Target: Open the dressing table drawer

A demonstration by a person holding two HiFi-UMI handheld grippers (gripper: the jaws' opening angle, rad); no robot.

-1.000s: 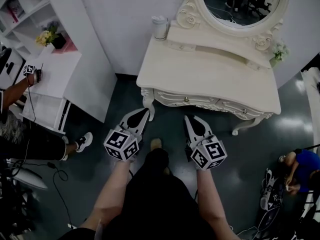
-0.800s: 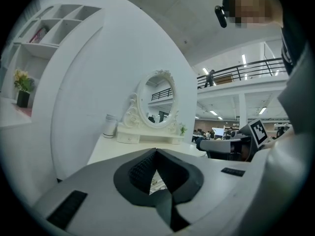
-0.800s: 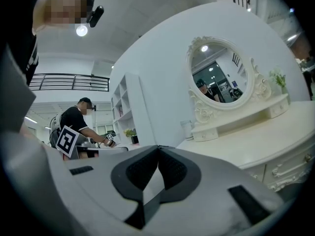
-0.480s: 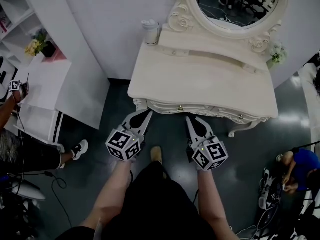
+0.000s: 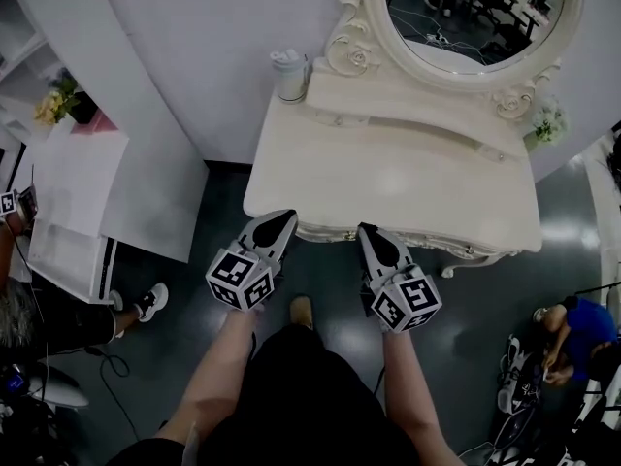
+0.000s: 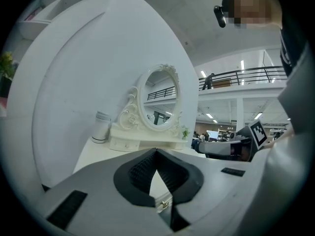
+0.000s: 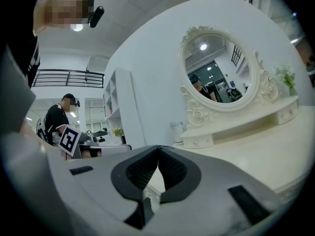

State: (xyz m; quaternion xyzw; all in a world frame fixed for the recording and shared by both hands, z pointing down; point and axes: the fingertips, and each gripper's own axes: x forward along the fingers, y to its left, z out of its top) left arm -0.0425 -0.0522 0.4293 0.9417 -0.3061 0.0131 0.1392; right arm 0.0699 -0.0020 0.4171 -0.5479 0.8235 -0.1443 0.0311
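The white dressing table (image 5: pixel 388 178) with its oval mirror (image 5: pixel 475 17) stands ahead of me. Its carved drawer front (image 5: pixel 441 245) peeks out under the top's front edge, the rest hidden by the overhang. My left gripper (image 5: pixel 284 217) reaches the front edge near the left corner, tips together, nothing held. In the left gripper view the left gripper (image 6: pixel 156 152) is shut, and a small brass drawer knob (image 6: pixel 165 204) shows through the gap under its pads. My right gripper (image 5: pixel 367 230) sits at the front edge near the middle; in its own view the right gripper (image 7: pixel 158 147) has tips that meet on nothing.
A white lidded cup (image 5: pixel 289 74) stands at the table's back left corner and a small flower sprig (image 5: pixel 546 122) at the back right. A white shelf unit with flowers (image 5: pixel 60 100) stands left. One person sits at the left (image 5: pixel 39 309), another at the right (image 5: pixel 574 330).
Both grippers have moved forward to the table; their tips were short of the carved front and now overlap its front edge. The drawer front has slid mostly under the overhang in view.
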